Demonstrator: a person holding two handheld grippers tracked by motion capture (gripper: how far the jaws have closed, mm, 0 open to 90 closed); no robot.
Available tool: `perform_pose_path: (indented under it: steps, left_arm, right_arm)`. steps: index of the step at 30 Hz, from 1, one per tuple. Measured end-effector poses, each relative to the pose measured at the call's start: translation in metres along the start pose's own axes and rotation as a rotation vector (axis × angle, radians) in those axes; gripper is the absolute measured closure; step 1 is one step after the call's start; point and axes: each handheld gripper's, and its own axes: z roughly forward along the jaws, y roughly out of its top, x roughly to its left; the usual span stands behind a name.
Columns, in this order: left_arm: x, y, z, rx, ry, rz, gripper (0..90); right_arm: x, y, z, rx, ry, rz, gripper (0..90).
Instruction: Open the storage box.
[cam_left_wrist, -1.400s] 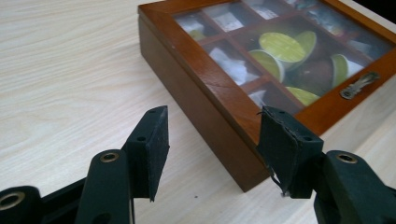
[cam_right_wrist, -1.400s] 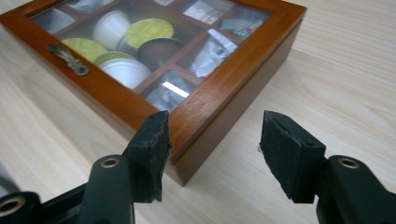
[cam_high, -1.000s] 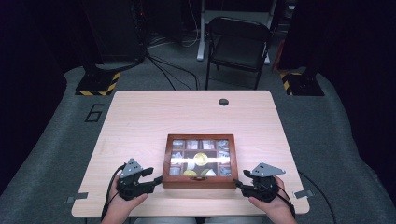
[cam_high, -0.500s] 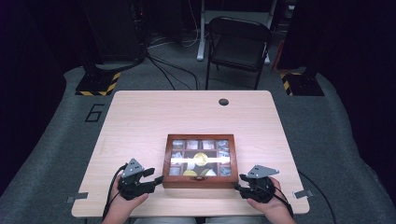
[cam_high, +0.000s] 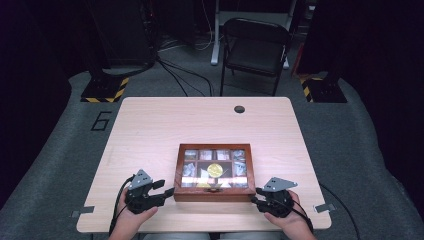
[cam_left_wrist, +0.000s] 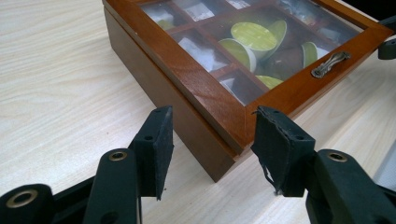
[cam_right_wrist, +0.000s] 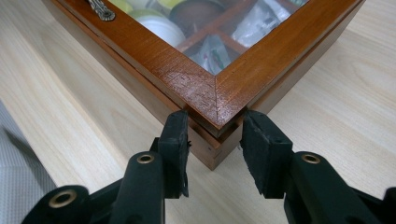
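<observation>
Two grippers sit at the near corners of a box, one in each hand. The left gripper (cam_left_wrist: 210, 140) has its jaws around the box's (cam_left_wrist: 196, 88) near left corner. Its jaws have just been closing, with the corner between them. The right-hand pad looks to touch the front of the wood, but there is a gap at the other pad, so I cannot tell if the grip is tight. In the high view the left gripper (cam_high: 167, 191) lies flat on the table (cam_high: 200, 120), just beside the box (cam_high: 215, 194), and a hand (cam_high: 131, 212) holds it from below. The right gripper (cam_right_wrist: 215, 140) has its jaws around the near right corner of the box (cam_right_wrist: 205, 88). Its jaws have just been closing too, with the corner between them, and both pads now press on the wood, so it grips the box. In the high view the right gripper (cam_high: 254, 195) touches the box's corner, held by the other hand (cam_high: 290, 220). The box is brown wood with a glass lid, and the lid is shut. It sits flat near the front edge of the table, in the middle, between the two grippers. A small metal handle (cam_left_wrist: 330, 64) is on the front of the lid. Through the glass you can see little parts with round yellow-green cups (cam_left_wrist: 254, 36) and small clear packets (cam_right_wrist: 261, 21). A dark round hole (cam_high: 239, 109) is in the far part of the table. Behind the table stands a black chair (cam_high: 256, 47) on the grey floor.
</observation>
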Motion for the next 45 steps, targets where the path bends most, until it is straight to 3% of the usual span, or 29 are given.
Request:
perform_pose_path:
  steps: [2, 6, 12, 27, 34, 35, 45]
  left_arm:
    - [-0.002, 0.0, -0.001, -0.008, -0.001, -0.007, 47.4]
    - [-0.006, 0.001, -0.001, -0.005, -0.019, 0.017, 47.4]
    - [-0.009, 0.001, 0.002, 0.015, -0.018, 0.044, 48.2]
    - [-0.017, 0.013, 0.018, -0.002, 0.018, 0.072, 51.7]
    - [-0.017, 0.018, 0.015, -0.015, 0.03, 0.068, 47.2]
    - [-0.016, 0.021, 0.014, -0.016, 0.037, 0.075, 46.6]
    - [-0.015, 0.035, 0.01, -0.039, 0.042, 0.098, 44.8]
  right_arm:
    - [0.0, 0.0, -0.001, -0.011, -0.002, 0.009, 61.1]
    - [-0.001, 0.003, -0.008, -0.076, 0.004, 0.033, 62.0]
    - [-0.004, 0.006, -0.014, -0.132, 0.008, 0.073, 62.9]
    - [-0.005, 0.009, -0.018, -0.163, -0.001, 0.077, 62.8]
    - [-0.009, 0.01, -0.02, -0.178, -0.004, 0.102, 59.9]
    - [-0.01, 0.011, -0.02, -0.18, -0.003, 0.129, 58.9]
    - [-0.015, 0.025, -0.021, -0.185, -0.02, 0.108, 53.8]
